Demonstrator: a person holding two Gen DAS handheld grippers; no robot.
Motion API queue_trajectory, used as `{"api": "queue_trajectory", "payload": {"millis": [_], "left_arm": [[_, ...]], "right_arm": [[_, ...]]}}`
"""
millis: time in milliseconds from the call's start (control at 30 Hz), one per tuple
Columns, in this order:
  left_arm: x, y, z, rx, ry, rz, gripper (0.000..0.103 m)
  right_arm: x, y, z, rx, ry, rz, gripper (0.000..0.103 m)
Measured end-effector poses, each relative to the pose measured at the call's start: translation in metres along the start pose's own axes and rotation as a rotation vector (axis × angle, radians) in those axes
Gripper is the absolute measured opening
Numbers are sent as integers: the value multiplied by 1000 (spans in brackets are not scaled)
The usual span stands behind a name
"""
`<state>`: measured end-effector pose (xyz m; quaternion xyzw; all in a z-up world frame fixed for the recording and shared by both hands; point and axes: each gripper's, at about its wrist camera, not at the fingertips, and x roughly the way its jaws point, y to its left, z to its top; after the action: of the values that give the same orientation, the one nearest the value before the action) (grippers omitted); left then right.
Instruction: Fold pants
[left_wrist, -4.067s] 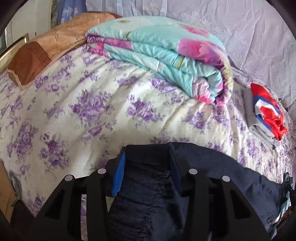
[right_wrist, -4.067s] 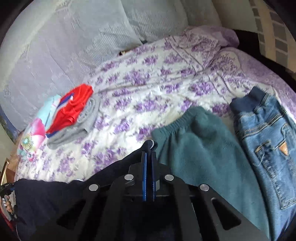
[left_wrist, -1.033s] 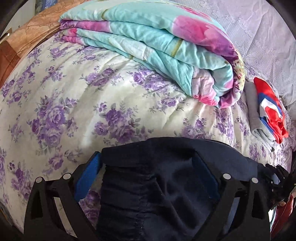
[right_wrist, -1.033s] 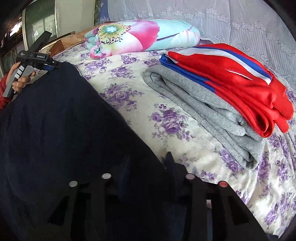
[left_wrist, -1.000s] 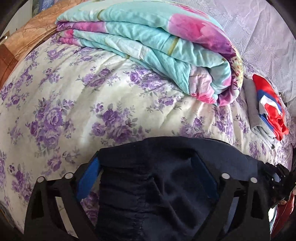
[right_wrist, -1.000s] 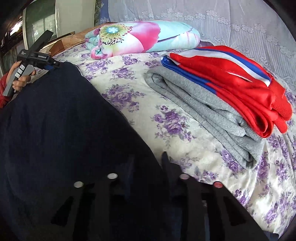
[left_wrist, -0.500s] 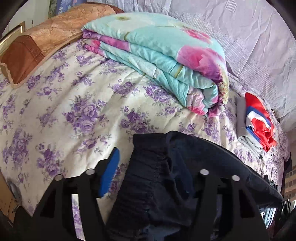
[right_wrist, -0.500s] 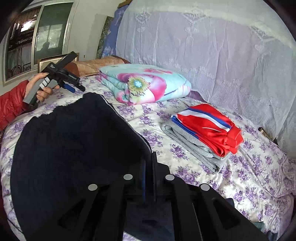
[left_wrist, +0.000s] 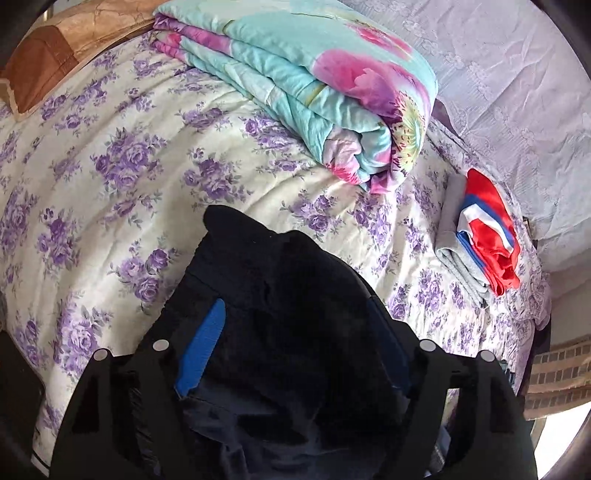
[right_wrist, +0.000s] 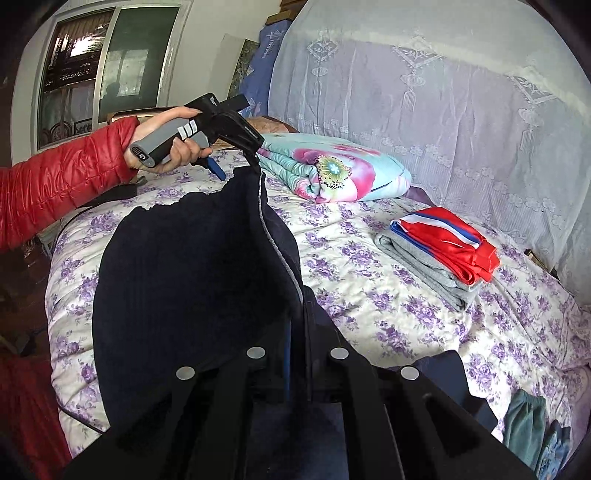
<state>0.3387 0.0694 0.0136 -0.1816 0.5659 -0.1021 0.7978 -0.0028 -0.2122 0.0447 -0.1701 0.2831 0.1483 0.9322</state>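
A person in a red sleeve is lifting dark pants off a flowered bed, stretching them in the air between two handheld grippers. A second ago the cloth was lying low against the bedspread beside the folded red-and-grey stack; now it is hanging as a broad panel, its gathered waistband rising toward the left gripper and its other end running down into the right gripper.

The right gripper's jaws are pressing together on a fold of the pants, having shut fully within the last second. In the left wrist view, the left gripper's jaws are standing wide but closing, with bunched dark fabric filling the space between the blue pads; the cloth is hanging from that gripper in the right wrist view, so it appears to be carrying it.

The lift is probably setting up the next fold: with the pants held taut and clear of the bed, the person can lay one half over the other. A rolled floral quilt is lying behind, well apart from the pants.
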Motion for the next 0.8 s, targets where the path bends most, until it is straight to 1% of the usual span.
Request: {"api": "queue_trajectory", "payload": {"millis": [33, 100, 167, 267, 367, 400, 433, 467, 500, 533, 567, 600, 700, 800], "left_arm": [[-3, 2, -1, -18, -1, -1, 74], [-12, 5, -3, -48, -2, -30, 74], [-23, 1, -5, -46, -12, -41, 75], [-30, -7, -4, -57, -21, -28, 75], [-21, -10, -5, -63, 12, 19, 74], [-16, -9, -6, -62, 29, 27, 67], [-10, -7, -9, -59, 47, 28, 54], [-4, -3, -12, -59, 71, 27, 21], [-1, 1, -15, -64, 90, 0, 17], [-2, 7, -18, -71, 90, -23, 16], [-8, 10, -22, -66, 78, -30, 16], [-16, 11, -26, -46, 60, -41, 15], [-53, 14, -46, 29, -1, -88, 15], [-89, 26, -71, 77, -36, -138, 15]], "right_arm": [[-1, 1, -2, 0, -1, 1, 6], [-5, 2, -4, 2, -5, -1, 6], [-8, 4, -7, 1, -9, 4, 6], [-14, 9, -15, 8, -2, 17, 6], [-19, 14, -25, 20, 3, 23, 6], [-21, 16, -28, 25, 1, 22, 6], [-23, 16, -30, 32, 0, 20, 6], [-25, 16, -31, 37, -1, 17, 6], [-26, 15, -32, 41, -2, 10, 6], [-28, 14, -33, 44, -2, 3, 6], [-30, 12, -33, 47, -6, -3, 6], [-33, 10, -33, 51, -12, -10, 6], [-47, 10, -33, 53, -29, -12, 6], [-62, 21, -42, 42, -23, 14, 6]]}}
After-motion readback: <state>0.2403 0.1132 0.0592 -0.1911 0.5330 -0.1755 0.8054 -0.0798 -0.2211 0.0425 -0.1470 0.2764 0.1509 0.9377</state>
